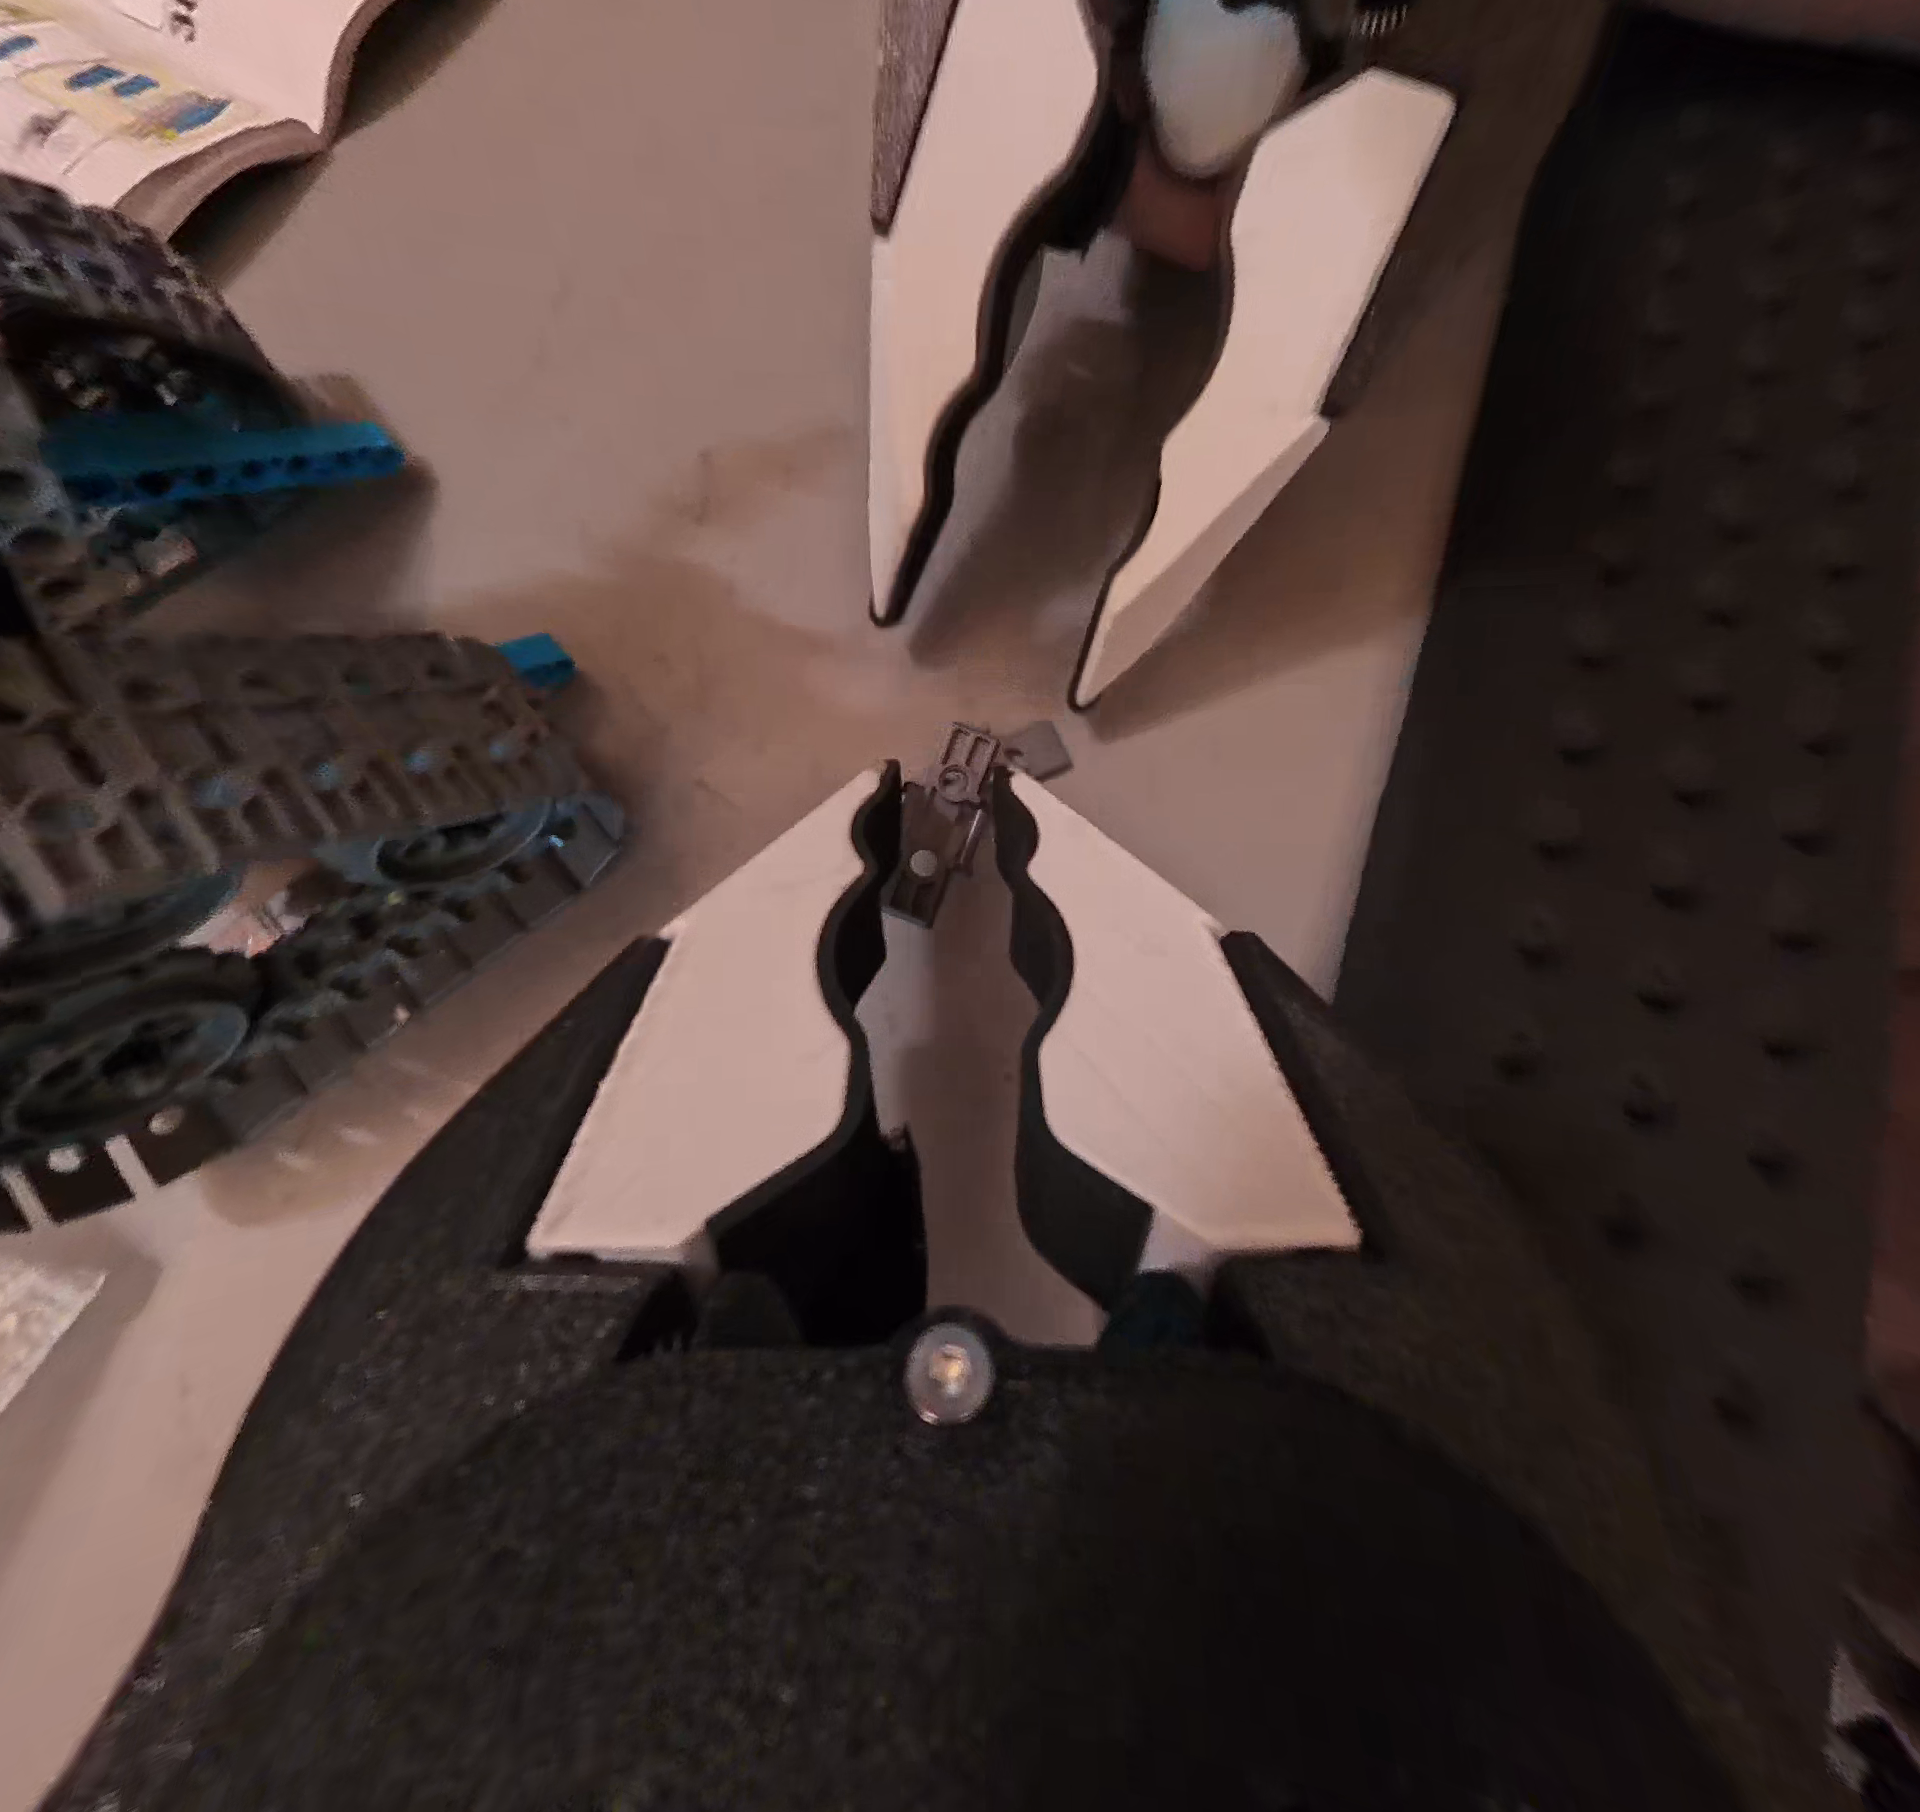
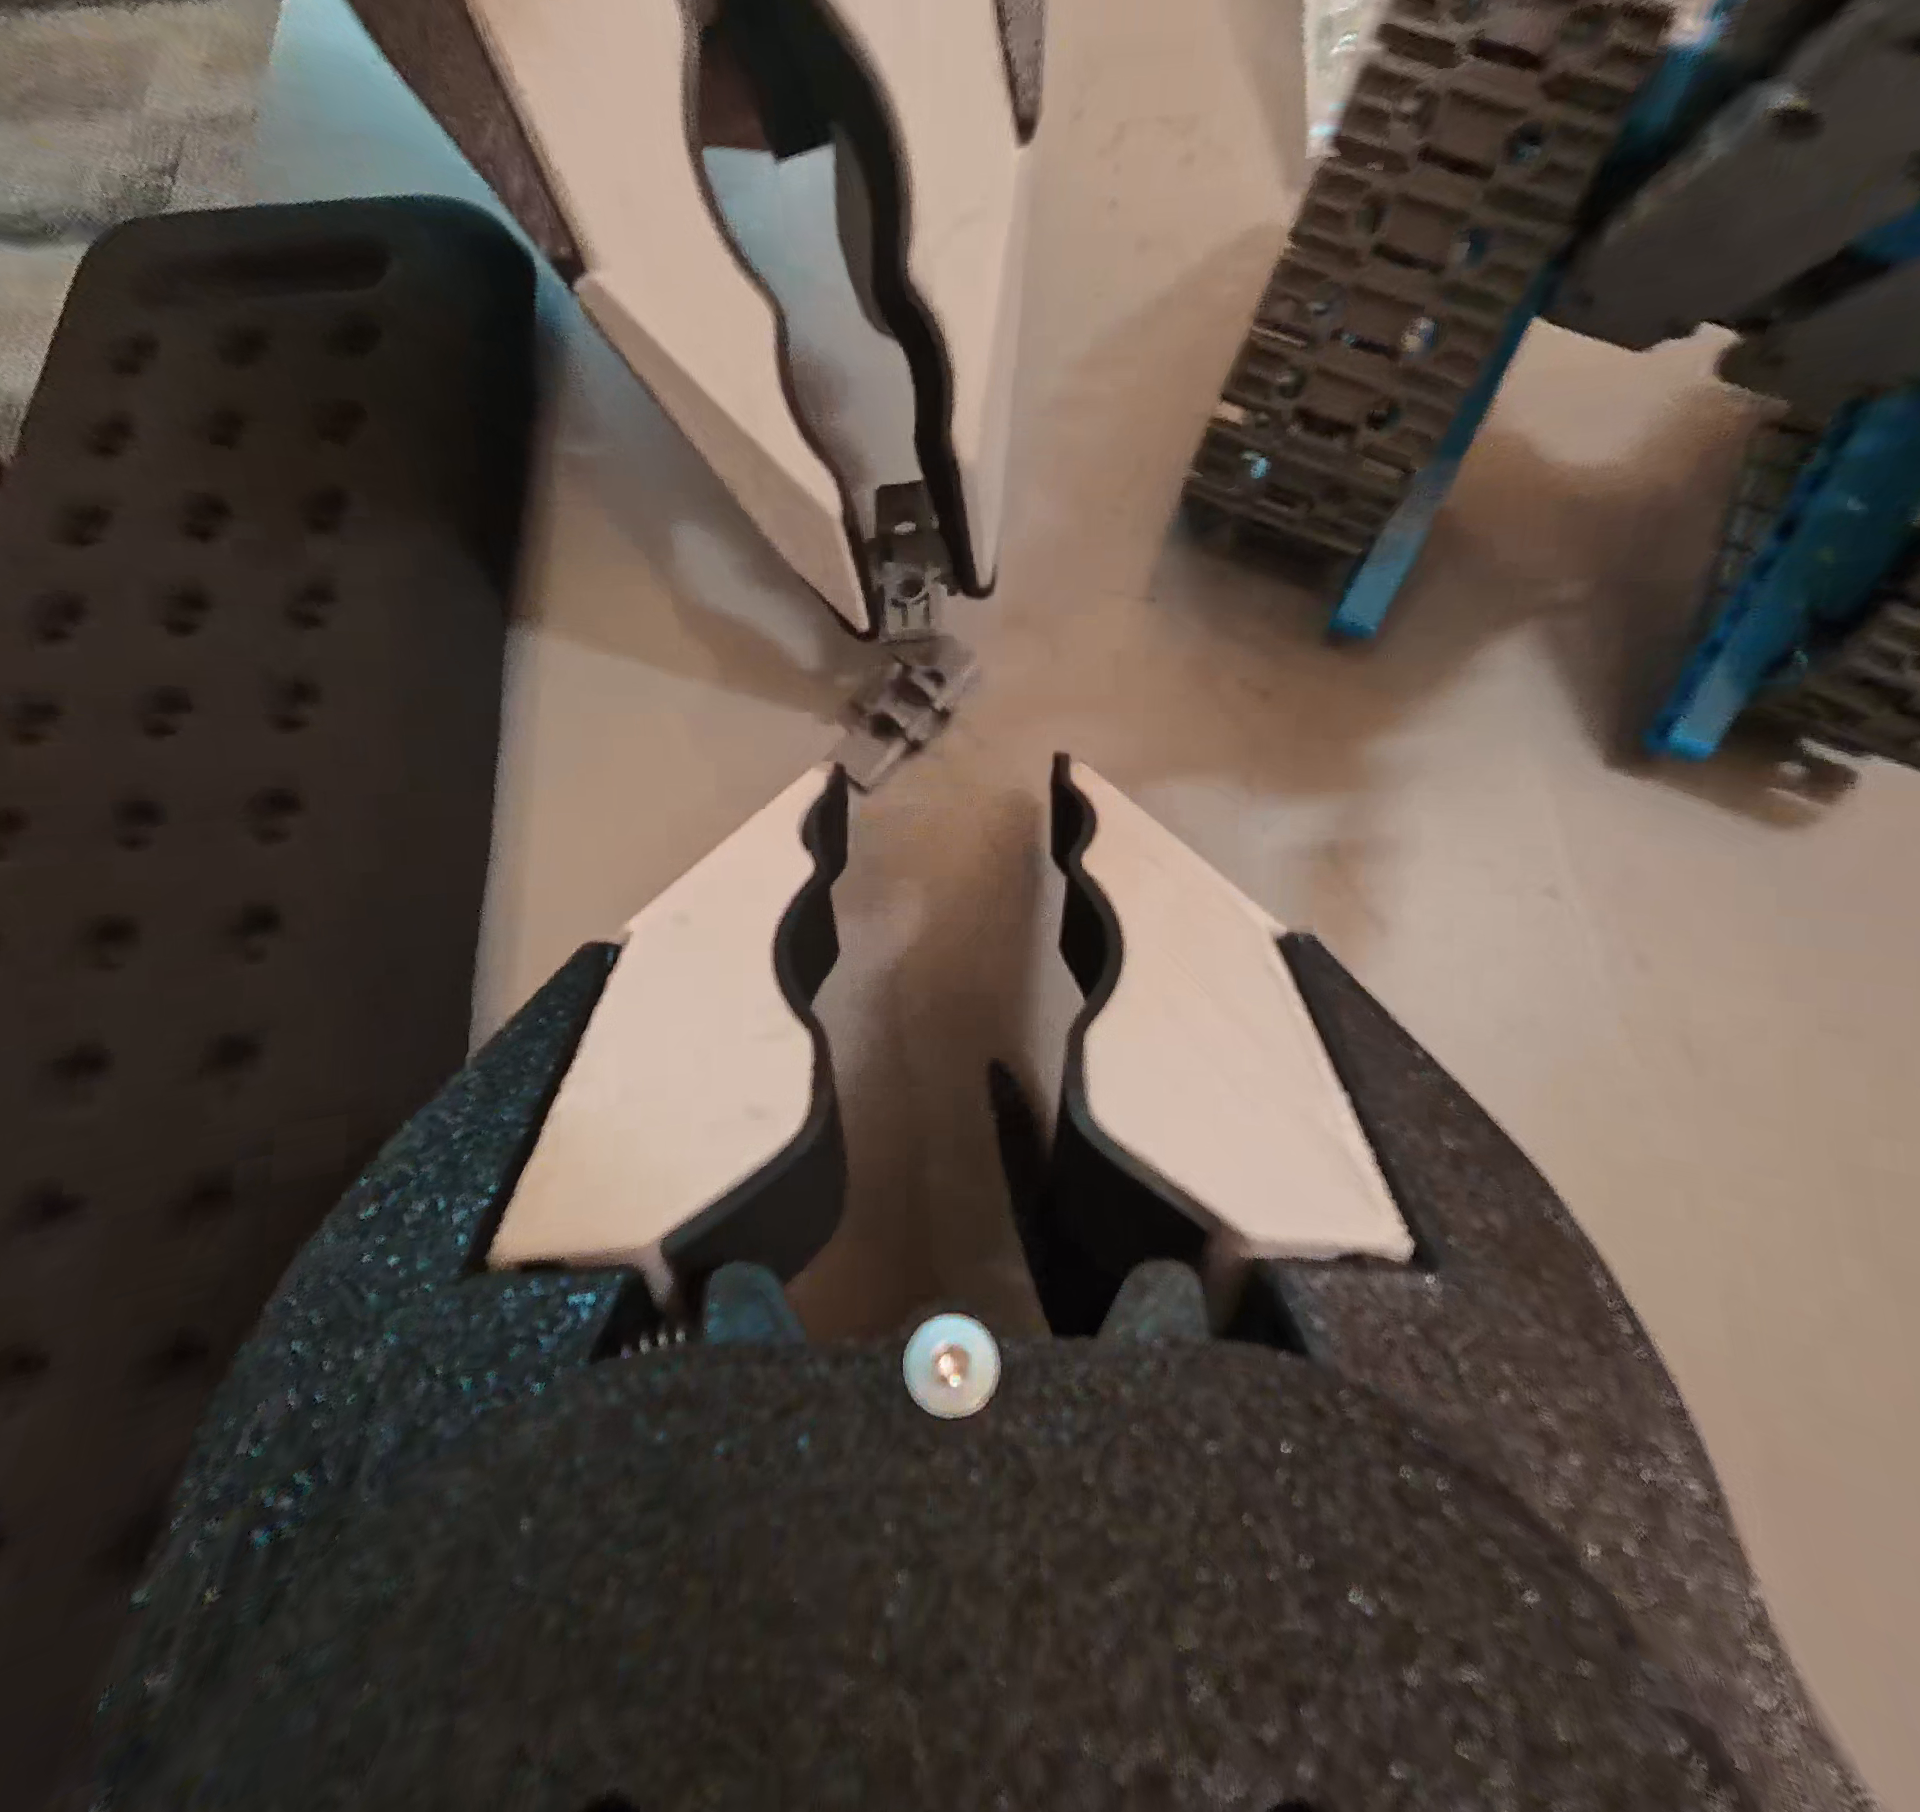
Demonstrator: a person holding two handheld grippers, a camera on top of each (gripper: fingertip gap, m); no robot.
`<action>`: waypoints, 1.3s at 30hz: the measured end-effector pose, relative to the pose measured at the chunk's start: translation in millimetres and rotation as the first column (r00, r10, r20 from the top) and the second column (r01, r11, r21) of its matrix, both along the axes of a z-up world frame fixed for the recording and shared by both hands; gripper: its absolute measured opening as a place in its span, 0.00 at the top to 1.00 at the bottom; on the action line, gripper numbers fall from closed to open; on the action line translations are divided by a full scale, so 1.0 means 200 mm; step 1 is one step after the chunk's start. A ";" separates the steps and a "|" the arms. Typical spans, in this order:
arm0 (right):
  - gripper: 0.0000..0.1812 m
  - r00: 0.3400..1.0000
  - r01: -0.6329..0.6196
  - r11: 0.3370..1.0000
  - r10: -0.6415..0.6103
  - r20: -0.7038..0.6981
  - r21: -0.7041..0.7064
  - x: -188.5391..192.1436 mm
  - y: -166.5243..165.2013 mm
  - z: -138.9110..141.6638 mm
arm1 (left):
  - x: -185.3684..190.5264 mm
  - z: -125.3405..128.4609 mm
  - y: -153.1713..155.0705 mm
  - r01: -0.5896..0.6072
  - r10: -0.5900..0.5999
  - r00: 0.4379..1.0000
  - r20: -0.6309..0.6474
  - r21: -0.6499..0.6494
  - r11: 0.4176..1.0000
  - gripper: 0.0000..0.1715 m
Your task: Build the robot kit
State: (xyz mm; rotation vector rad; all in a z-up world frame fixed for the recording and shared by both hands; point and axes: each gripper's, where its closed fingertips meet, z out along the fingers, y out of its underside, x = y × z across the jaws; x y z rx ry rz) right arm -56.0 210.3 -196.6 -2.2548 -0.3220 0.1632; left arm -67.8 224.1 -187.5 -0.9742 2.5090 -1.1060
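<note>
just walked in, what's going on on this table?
Two hand-held claws face each other tip to tip over a beige table. The left claw is shut on a small grey track link, which sticks out past its tips. The right claw is open and holds nothing; a second grey link lies on the table just ahead of its tips, touching the held one. A blue-and-grey tracked vehicle model, an open instruction booklet and a black studded mat sit around them.
</note>
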 end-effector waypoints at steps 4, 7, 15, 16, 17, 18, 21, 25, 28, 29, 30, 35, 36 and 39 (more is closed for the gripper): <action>0.79 0.993 0.110 0.994 -0.109 -0.054 0.028 0.09 -0.11 0.03 | 0.01 -0.03 -0.04 0.054 -0.053 0.997 -0.047 0.027 0.998 0.89; 0.80 0.982 0.174 0.984 -0.170 -0.082 0.046 0.14 -0.18 0.04 | 0.00 -0.03 -0.06 0.083 -0.083 0.996 -0.043 0.009 0.997 0.81; 0.81 0.978 0.177 0.984 -0.173 -0.116 0.029 0.13 -0.19 0.02 | 0.01 -0.10 -0.07 0.135 -0.131 0.990 -0.051 0.088 0.987 0.79; 0.81 0.979 0.174 0.985 -0.171 -0.109 0.019 0.13 -0.19 0.01 | 0.01 -0.10 -0.07 0.136 -0.131 0.990 -0.053 0.089 0.987 0.79; 0.81 0.980 0.172 0.985 -0.169 -0.102 0.013 0.12 -0.19 0.00 | 0.01 -0.10 -0.07 0.134 -0.130 0.990 -0.054 0.088 0.987 0.80; 0.81 0.981 0.170 0.985 -0.168 -0.099 0.011 0.12 -0.19 0.00 | 0.01 -0.10 -0.07 0.134 -0.129 0.990 -0.055 0.089 0.987 0.81; 0.81 0.980 0.178 0.984 -0.175 -0.099 0.014 0.13 -0.19 0.00 | 0.00 -0.09 -0.07 0.124 -0.121 0.992 -0.044 0.090 0.988 0.88; 0.81 0.978 0.184 0.983 -0.182 -0.107 0.015 0.14 -0.20 0.01 | 0.00 -0.09 -0.06 0.092 -0.090 0.996 -0.027 0.086 0.992 0.88; 0.81 0.978 0.183 0.983 -0.181 -0.107 0.010 0.13 -0.20 0.00 | -0.02 -0.09 -0.05 0.075 -0.075 0.997 -0.007 0.098 0.992 0.88; 0.81 0.978 0.182 0.983 -0.180 -0.106 0.010 0.13 -0.20 0.00 | -0.03 -0.09 -0.04 0.068 -0.068 0.998 -0.004 0.101 0.993 0.88; 0.81 0.978 0.182 0.983 -0.180 -0.106 0.011 0.13 -0.20 0.00 | -0.03 -0.09 -0.02 0.059 -0.058 0.998 -0.004 0.104 0.993 0.88; 0.81 0.978 0.182 0.983 -0.179 -0.110 0.012 0.13 -0.20 0.01 | -0.06 -0.08 0.17 -0.019 0.021 1.000 -0.012 0.137 0.990 0.88; 0.81 0.978 0.181 0.983 -0.179 -0.109 0.010 0.13 -0.20 0.00 | -0.06 -0.08 0.22 -0.039 0.041 0.999 -0.012 0.143 0.989 0.88; 0.81 0.979 0.180 0.984 -0.179 -0.103 0.002 0.13 -0.20 0.00 | -0.05 -0.04 0.43 -0.116 0.117 0.993 0.006 0.174 0.978 0.88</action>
